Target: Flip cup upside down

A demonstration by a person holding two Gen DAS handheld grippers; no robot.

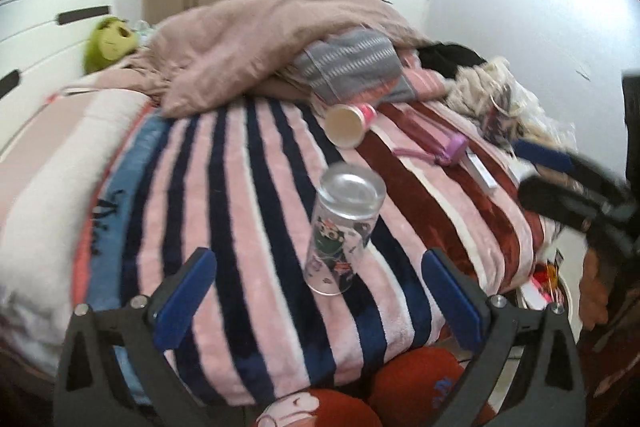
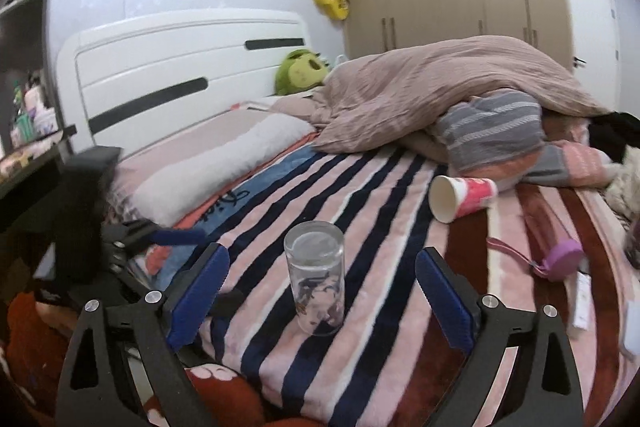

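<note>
A clear glass cup with cartoon prints stands on the striped blanket, leaning a little, its flat closed end up. It also shows in the right wrist view. My left gripper is open and empty, just short of the cup, its blue pads either side of it. My right gripper is open and empty, the cup standing just beyond its blue pads. The other gripper shows at the edge of each view, at the right and at the left.
A pink paper cup lies on its side farther back, also in the right wrist view. A pink pouch with purple cap, a bunched pink duvet, a white pillow and a green plush lie on the bed. Headboard behind.
</note>
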